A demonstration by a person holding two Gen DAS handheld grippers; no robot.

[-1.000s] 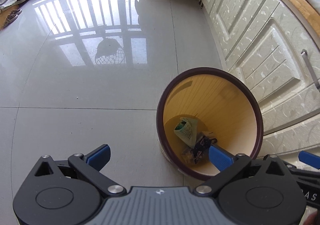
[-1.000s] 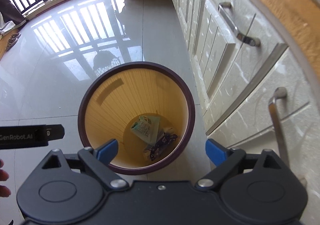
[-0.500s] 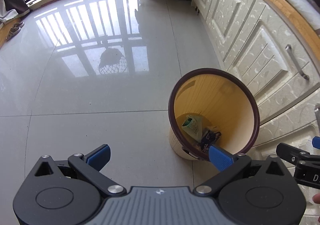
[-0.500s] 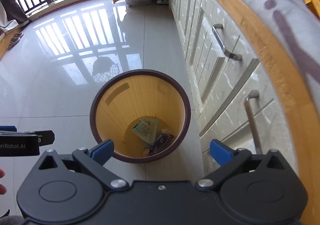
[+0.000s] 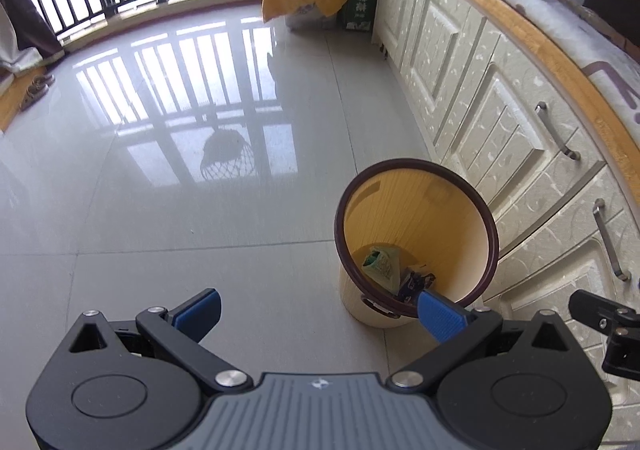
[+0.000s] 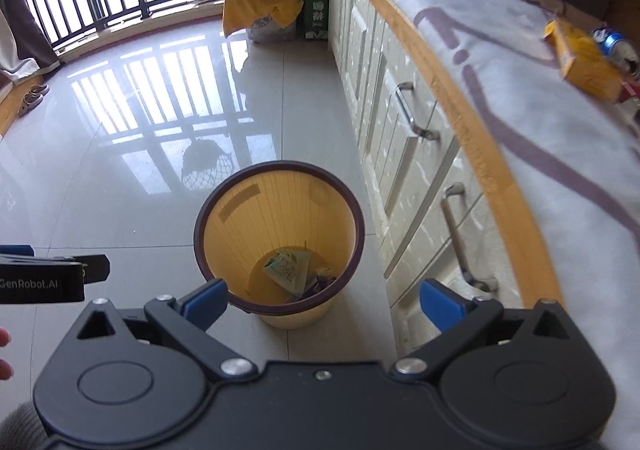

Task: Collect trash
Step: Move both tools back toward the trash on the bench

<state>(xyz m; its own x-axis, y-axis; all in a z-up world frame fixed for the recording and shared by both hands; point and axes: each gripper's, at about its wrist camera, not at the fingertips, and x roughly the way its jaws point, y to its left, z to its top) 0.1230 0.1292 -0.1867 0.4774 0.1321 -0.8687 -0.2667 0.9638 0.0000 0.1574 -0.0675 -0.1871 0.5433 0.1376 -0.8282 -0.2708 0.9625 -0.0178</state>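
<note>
The right hand-held gripper (image 6: pixel 322 304) stands spread wide with nothing between its blue pads, poised above the yellow bin (image 6: pixel 280 238); the left hand-held gripper (image 5: pixel 318 314) is likewise wide open and empty, off to the bin's left side. The bin stands upright on the tiled floor (image 5: pixel 160 210), just beside the cream cabinets (image 6: pixel 400 154), its mouth facing straight up and its long axis vertical, narrowing toward the base. A pale green wrapper (image 6: pixel 288 268) and a dark wrapper (image 6: pixel 320 282) lie at the bottom. More trash seems to wait on the cloth-covered worktop (image 6: pixel 520 130): a yellow carton (image 6: pixel 580 58) lying flat, its long axis running roughly across the worktop toward the far right corner, and a blue can (image 6: pixel 614 44) on its side just behind it, apparently touching. The likely trouble ahead: reaching for the carton could nudge the can, which would roll; gripping the carton across its broad face could crush it or let it slip; and a release off-centre could miss the bin's mouth or tip the light bin.
</note>
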